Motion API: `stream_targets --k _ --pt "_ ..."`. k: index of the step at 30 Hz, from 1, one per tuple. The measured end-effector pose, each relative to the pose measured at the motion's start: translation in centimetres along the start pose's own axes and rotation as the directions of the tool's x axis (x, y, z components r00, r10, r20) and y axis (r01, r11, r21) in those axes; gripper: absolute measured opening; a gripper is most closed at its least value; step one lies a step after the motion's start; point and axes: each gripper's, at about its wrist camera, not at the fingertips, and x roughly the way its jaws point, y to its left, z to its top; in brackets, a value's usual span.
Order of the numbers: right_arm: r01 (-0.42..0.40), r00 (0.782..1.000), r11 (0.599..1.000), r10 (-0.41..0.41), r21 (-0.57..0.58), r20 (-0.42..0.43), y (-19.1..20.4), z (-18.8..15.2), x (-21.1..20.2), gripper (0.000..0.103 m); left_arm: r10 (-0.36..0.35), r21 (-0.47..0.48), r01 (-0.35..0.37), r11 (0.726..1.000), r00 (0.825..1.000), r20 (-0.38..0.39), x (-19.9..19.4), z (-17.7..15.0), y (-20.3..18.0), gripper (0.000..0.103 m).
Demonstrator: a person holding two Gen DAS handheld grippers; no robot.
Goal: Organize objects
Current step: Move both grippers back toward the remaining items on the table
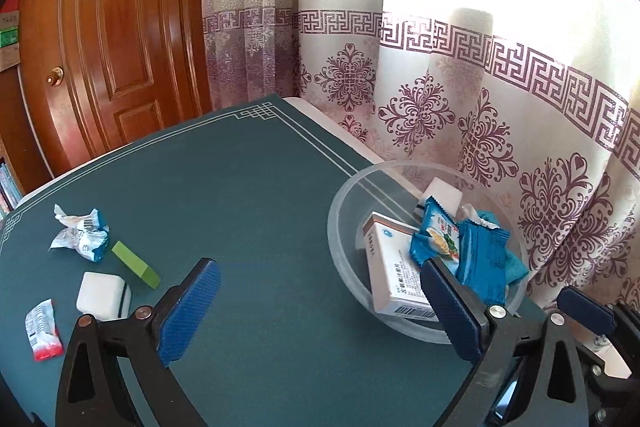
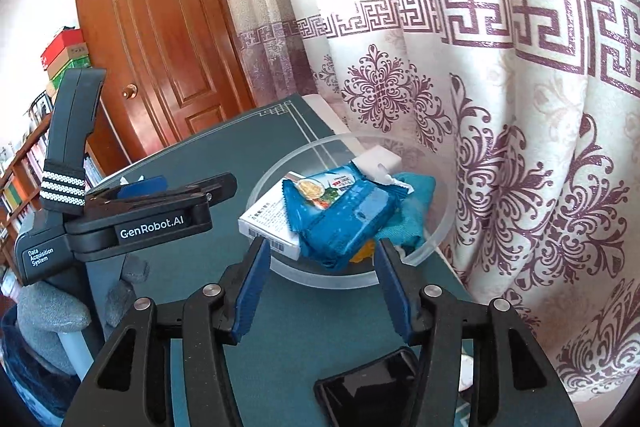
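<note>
A clear plastic bowl [image 1: 344, 239] stands at the table's right edge, also in the right wrist view [image 2: 340, 277]. It holds a white medicine box [image 1: 390, 267], a blue snack packet [image 1: 476, 251], a white block [image 1: 442, 193] and a teal cloth [image 1: 516, 263]. On the left of the table lie a crumpled blue-white wrapper [image 1: 82, 235], a green bar [image 1: 135, 264], a white block [image 1: 103, 295] and a red-white sachet [image 1: 43, 331]. My left gripper [image 1: 320, 311] is open and empty over the table. My right gripper [image 2: 322, 291] is open and empty at the bowl's near rim.
The table has a dark green mat [image 1: 240, 195]. A patterned curtain [image 1: 500, 107] hangs close behind the bowl. A wooden door [image 1: 120, 39] stands at the back left. The left gripper's body [image 2: 132, 223] shows in the right wrist view. A black phone [image 2: 372, 387] lies under my right gripper.
</note>
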Motion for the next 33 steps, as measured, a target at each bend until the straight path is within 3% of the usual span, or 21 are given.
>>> stream_targets --k 8,19,28,33 --pt "-0.037 0.999 0.998 0.037 -0.04 -0.017 4.0 -0.3 0.8 0.056 0.084 -0.056 -0.083 0.995 0.996 0.025 -2.3 -1.4 5.1 0.102" --pt "-0.107 0.993 0.99 0.101 -0.096 -0.065 10.1 -1.1 3.2 0.06 0.223 -0.125 -0.218 0.968 0.975 0.023 -4.2 -3.3 12.1 0.102" --pt "-0.171 0.978 0.968 0.145 -0.182 -0.148 15.1 -3.9 4.8 0.06 0.319 -0.206 -0.313 0.927 0.948 -0.003 -5.0 -4.9 17.3 0.102" --pt "-0.179 0.974 0.963 0.145 -0.203 -0.172 16.2 -4.3 5.5 0.06 0.377 -0.262 -0.375 0.889 0.925 -0.045 -4.6 -6.0 20.3 0.102"
